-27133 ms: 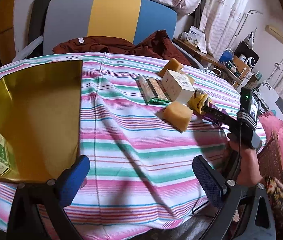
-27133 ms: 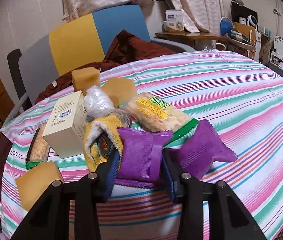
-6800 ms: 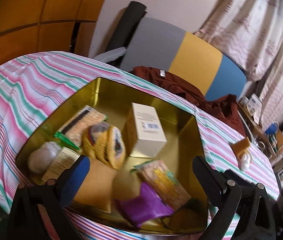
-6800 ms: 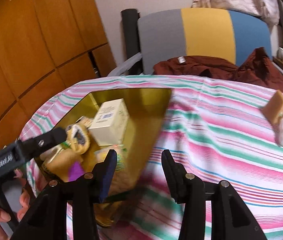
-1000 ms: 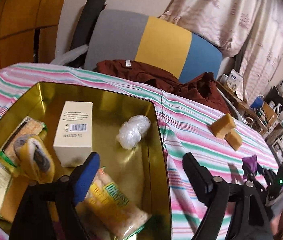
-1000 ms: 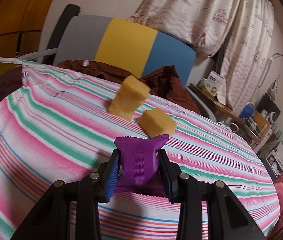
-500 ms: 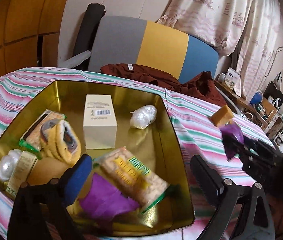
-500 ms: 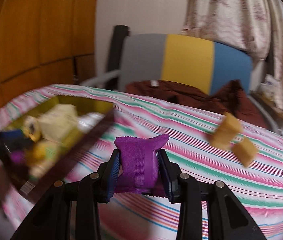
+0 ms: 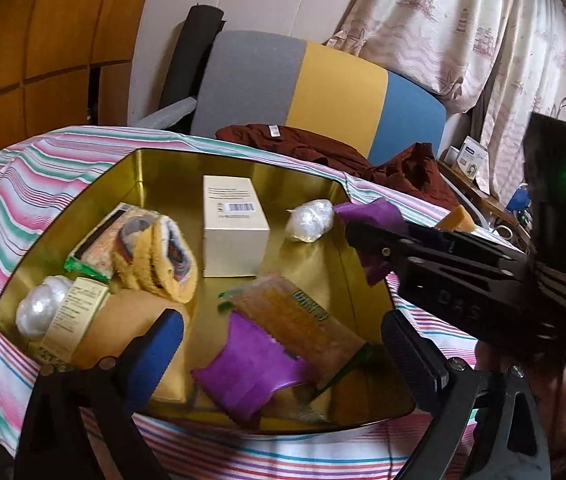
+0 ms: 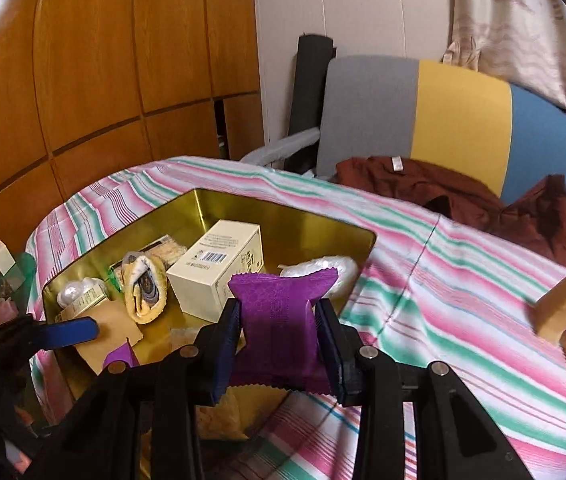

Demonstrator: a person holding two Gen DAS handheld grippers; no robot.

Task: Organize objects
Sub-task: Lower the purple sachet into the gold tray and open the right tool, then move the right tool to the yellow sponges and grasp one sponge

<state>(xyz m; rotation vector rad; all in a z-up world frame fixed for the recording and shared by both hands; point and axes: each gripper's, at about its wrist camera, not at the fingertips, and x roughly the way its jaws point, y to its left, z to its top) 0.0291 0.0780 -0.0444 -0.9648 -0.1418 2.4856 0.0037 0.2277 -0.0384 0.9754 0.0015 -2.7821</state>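
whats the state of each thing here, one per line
right gripper: shut on the purple sachet, held above the tin's edge
left gripper: open, empty, over the tin
gold tin: open, lidless, partly filled
white box: lying in the tin, barcode up
second purple sachet: lying flat in the tin
yellow cloth: rolled up, in the tin
two sponge blocks: out on the tablecloth, touching
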